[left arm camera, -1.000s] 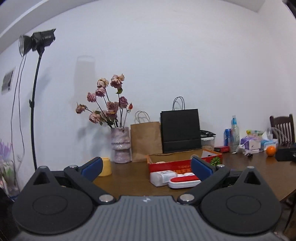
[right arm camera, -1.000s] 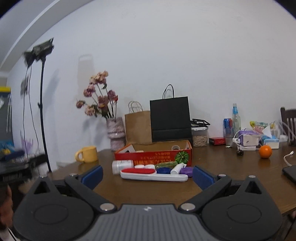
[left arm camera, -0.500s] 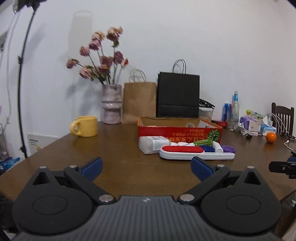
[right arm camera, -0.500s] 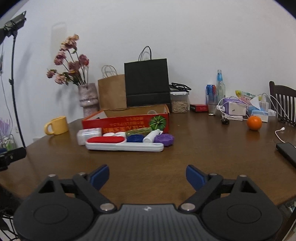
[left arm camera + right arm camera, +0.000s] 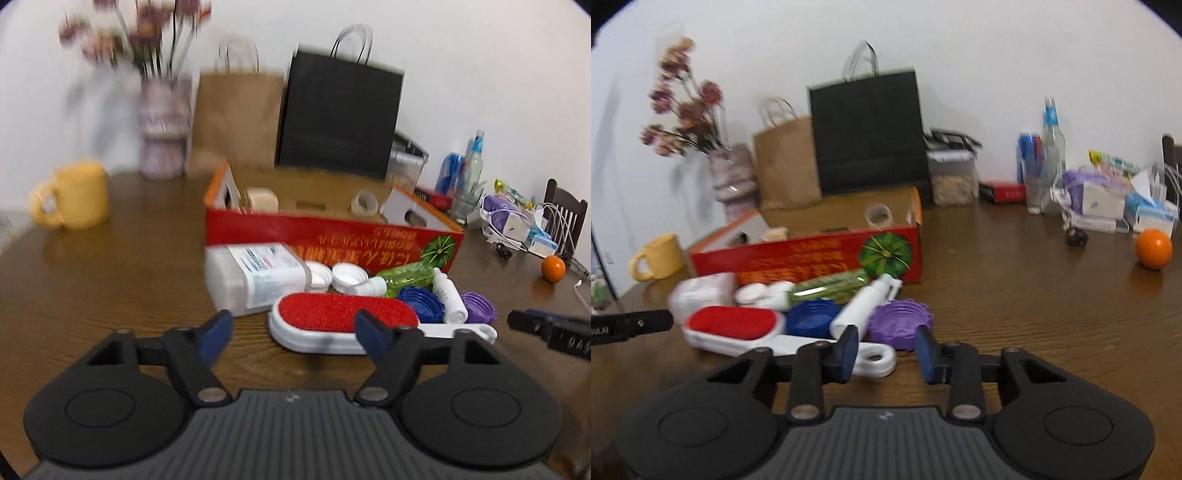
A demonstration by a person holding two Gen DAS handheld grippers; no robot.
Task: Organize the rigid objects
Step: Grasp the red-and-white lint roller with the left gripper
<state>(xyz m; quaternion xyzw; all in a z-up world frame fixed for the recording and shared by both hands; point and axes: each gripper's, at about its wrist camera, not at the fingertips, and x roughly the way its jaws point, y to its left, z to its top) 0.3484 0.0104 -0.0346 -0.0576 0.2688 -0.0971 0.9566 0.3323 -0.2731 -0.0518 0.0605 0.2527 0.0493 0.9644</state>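
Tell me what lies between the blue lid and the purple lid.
A white bottle lies on its side between the blue lid and the purple lid, touching or nearly touching both. Both wrist views show it, the right one most clearly.

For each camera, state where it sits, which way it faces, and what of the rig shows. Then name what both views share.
Left wrist: on the left tool, low over the table, facing the lint brush; its open blue fingers show.
Right wrist: on the right tool, facing the purple lid; its fingers show, narrower but open.
Shared: red box, brush, lids, orange; each sees the other tool at its edge.
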